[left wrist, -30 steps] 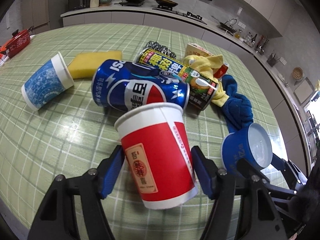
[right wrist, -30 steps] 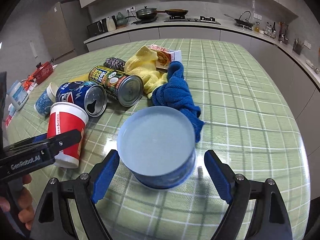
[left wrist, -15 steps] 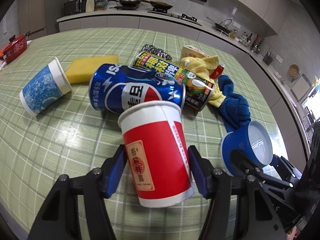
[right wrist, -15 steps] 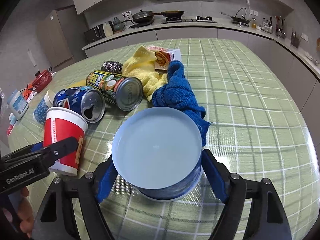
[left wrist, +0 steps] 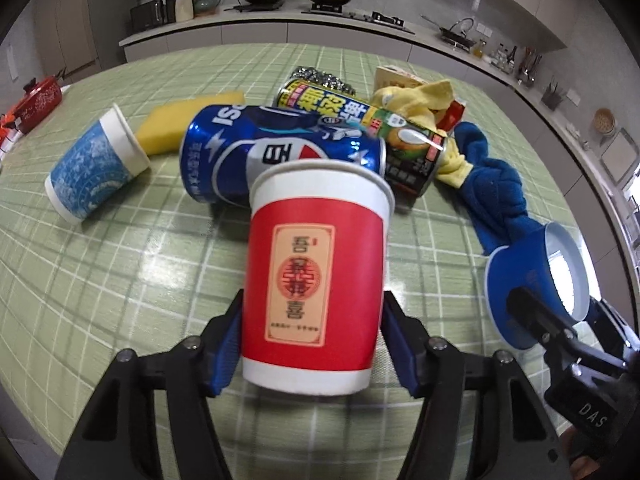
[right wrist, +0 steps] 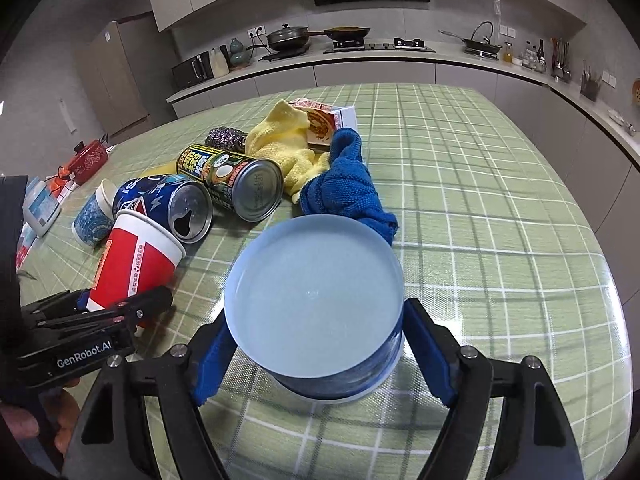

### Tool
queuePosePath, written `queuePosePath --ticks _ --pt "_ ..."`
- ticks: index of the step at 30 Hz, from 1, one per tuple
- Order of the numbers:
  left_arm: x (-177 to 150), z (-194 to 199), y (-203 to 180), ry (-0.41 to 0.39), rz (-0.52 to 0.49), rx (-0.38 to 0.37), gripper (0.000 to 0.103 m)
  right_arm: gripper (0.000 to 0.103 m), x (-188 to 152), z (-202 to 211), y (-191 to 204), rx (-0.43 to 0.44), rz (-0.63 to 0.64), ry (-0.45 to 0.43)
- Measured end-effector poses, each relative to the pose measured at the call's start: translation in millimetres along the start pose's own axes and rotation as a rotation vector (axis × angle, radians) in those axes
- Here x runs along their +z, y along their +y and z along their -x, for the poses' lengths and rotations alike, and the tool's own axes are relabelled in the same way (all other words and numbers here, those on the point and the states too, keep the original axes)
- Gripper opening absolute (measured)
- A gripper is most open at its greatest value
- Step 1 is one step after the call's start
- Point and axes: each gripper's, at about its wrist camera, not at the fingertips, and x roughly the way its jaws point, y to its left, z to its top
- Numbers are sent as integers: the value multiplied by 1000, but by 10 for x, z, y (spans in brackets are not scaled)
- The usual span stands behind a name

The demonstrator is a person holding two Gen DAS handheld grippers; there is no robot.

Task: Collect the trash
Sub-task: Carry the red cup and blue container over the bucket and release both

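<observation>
My left gripper (left wrist: 312, 354) is shut on a red paper cup (left wrist: 316, 276), held tilted above the green checked table (left wrist: 120, 280). It also shows in the right wrist view (right wrist: 132, 264). My right gripper (right wrist: 320, 354) is shut on a blue paper cup (right wrist: 314, 300), seen mouth-on; it also shows in the left wrist view (left wrist: 536, 284). Behind lie a blue Pepsi can (left wrist: 276, 152), a green-yellow drink can (left wrist: 360, 128) and a blue patterned paper cup (left wrist: 94, 164), all on their sides.
A yellow sponge (left wrist: 180, 124), a steel scourer (left wrist: 324, 78), a yellow cloth (left wrist: 420, 98), a blue cloth (left wrist: 492, 188) and a food carton (right wrist: 324, 120) lie among the cans. A red pot (left wrist: 40, 98) stands at the far left. A kitchen counter runs behind.
Both grippers have closed onto their cups and lifted them. The red cup has turned more upright in the left gripper.
</observation>
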Motion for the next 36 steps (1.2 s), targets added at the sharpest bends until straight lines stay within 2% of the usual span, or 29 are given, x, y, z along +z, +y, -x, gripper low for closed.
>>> queuePosePath --ticks 5,11,22,28,31,36 --pt "-17 25 25 -1 12 -20 58 81 -10 29 -10 0 4 -5" --pt "-77 158 15 -58 2 -46 57 81 -26 66 -29 4 -1 -14" --pt "-199 459 -35 -106 -35 -109 56 81 -82 254 -83 2 -18 -37" --pt "-160 578 -336 -122 -97 -190 56 80 -159 535 -270 -37 -80 -72" --pt "-147 596 -563 -122 -140 -237 56 80 -233 747 -485 -94 -126 -87" --pt "-178 622 -1040 -122 -189 -307 56 80 -412 1179 -1080 -181 -219 -126"
